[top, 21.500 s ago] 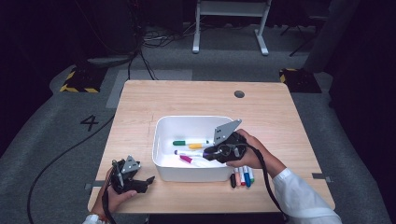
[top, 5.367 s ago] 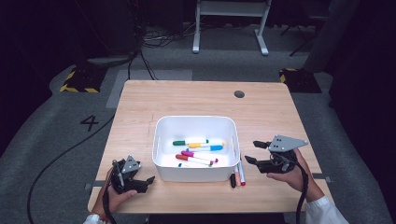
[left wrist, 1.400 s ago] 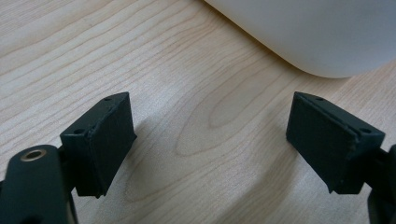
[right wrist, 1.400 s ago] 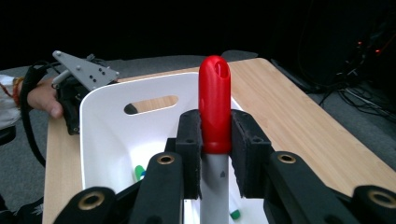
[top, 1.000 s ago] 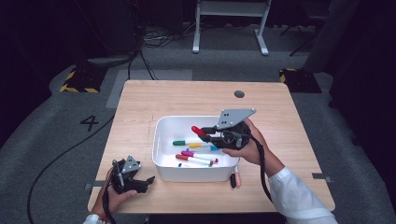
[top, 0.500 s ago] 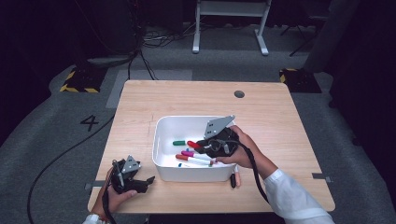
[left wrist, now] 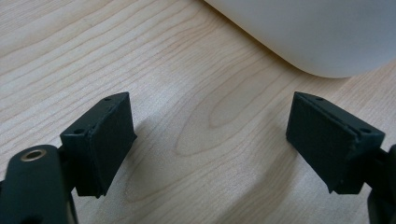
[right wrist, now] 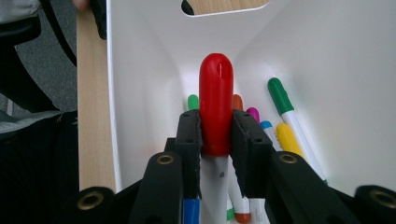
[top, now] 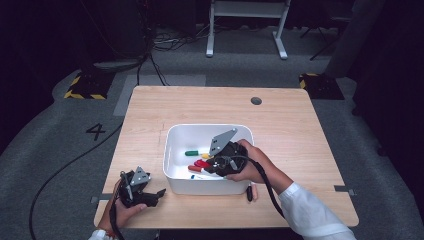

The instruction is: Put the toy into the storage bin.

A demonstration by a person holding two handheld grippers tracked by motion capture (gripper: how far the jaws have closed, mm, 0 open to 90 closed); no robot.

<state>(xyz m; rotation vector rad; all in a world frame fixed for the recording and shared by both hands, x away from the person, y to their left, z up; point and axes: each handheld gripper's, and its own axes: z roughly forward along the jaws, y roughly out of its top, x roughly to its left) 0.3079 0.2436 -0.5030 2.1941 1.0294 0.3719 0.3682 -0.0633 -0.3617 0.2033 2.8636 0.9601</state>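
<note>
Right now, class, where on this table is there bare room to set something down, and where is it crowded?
Bare wood: the far strip of the table between the white bin and the round hole, and the right side beyond the bin. Crowded: inside the bin, where the right gripper holds a red-capped marker over other markers, and the near edge by the left gripper.

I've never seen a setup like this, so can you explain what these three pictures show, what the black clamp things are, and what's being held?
A person sits at a wooden table with a hand-held gripper in each hand. The high view looks down from above. The other two come from cameras riding on each gripper, looking along its black jaws. The left gripper rests near the table's front edge, jaws open on nothing, beside the white bin. The right gripper is inside the bin, jaws shut on a red-capped marker. More markers lie in the bin. One dark-capped marker lies on the table, just in front of the bin.
</note>
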